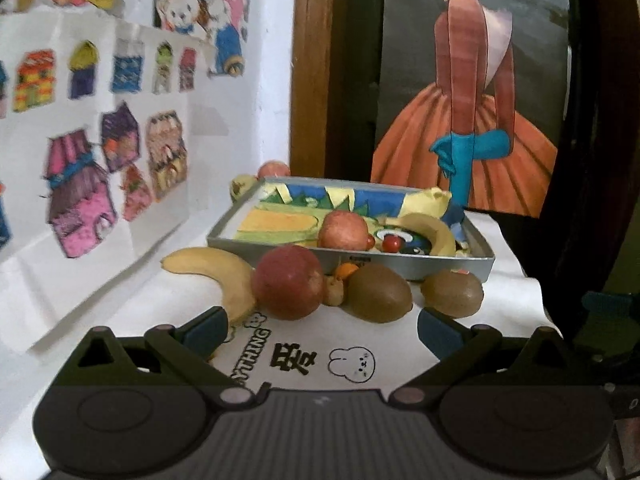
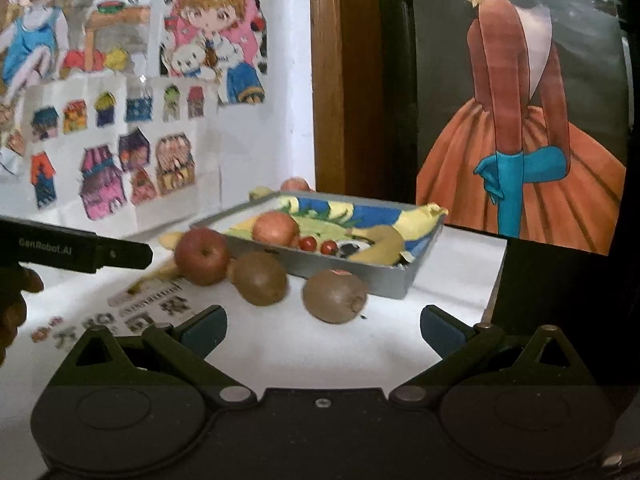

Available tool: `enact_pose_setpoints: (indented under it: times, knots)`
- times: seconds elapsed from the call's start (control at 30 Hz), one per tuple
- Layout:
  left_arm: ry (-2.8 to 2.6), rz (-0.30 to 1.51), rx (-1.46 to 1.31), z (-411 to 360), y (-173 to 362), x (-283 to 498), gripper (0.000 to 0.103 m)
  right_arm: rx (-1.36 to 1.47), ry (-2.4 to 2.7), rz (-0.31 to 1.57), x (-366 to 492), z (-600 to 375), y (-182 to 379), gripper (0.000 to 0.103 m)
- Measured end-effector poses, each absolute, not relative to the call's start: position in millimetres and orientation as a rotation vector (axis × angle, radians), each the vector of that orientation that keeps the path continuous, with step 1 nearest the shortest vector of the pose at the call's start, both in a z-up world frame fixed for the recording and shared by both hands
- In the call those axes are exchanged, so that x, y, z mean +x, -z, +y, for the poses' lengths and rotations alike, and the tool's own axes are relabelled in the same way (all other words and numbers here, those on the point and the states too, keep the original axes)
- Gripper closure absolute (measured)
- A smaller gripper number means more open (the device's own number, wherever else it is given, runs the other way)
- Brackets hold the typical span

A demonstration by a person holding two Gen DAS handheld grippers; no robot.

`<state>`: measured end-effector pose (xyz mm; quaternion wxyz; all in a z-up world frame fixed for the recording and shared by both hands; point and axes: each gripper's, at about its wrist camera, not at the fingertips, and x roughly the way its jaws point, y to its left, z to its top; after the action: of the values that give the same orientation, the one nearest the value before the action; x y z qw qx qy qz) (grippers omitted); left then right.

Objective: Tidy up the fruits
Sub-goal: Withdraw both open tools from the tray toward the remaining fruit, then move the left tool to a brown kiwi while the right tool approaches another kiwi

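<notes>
So the white surface [image 2: 280,344] has a grey tray [image 2: 352,276] sitting toward the back by the wall drawings, and it's already holding an apple, a banana and a couple of tiny red fruits on a colourful paper liner. Still loose out front, touching or nearly touching each other in a row: a banana [image 1: 212,276] on the left, a big red apple [image 1: 289,282], some small bits tucked behind it, then two kiwis, the left kiwi [image 1: 379,294] and the right kiwi [image 1: 452,292] just beside the tray's front wall. Both sets of tongs are spread apart with nothing in them: the left tongs [image 1: 322,330] hang low right in front of the apple, the right tongs [image 2: 324,328] sit just short of the right kiwi. My guess is the apple's next for the left side. If it were me I'd come in level, straddle the widest part of the apple, and close gently since it's round and will roll into that left kiwi otherwise. Lift clear over the tray wall before letting go, and aim for the open patch left of the apple already in there.
</notes>
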<state>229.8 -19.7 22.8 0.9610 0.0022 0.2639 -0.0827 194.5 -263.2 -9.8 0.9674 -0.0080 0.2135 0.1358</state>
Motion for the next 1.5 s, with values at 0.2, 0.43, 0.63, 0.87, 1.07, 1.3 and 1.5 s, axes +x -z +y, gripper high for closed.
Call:
enact_pose_setpoints:
  times: [0.2,0.43,0.63,0.87,1.07,1.3,1.5]
  knots:
    - [0.223,0.549,0.030,-35,-12,253,0.000,-0.065,-0.333,0.503,230,-270,26,0.001]
    - [0.291,0.568,0.050,-57,-1,274,0.000,-0.070,-0.430,0.539,267,-282,39,0.001]
    - [0.265,0.609,-0.022,-64,10,291,0.000,-0.043,-0.515,0.579,299,-291,46,0.005]
    - [0.219,0.627,-0.117,-65,20,307,0.000,-0.079,-0.591,0.583,322,-286,51,0.013]
    - [0.183,0.653,-0.162,-70,26,321,0.000,-0.095,-0.619,0.595,335,-278,56,0.019]
    - [0.138,0.667,-0.155,-85,28,332,0.001,-0.120,-0.631,0.600,338,-274,57,0.025]
    - [0.083,0.686,-0.191,-88,33,342,0.005,-0.126,-0.633,0.595,338,-273,58,0.025]
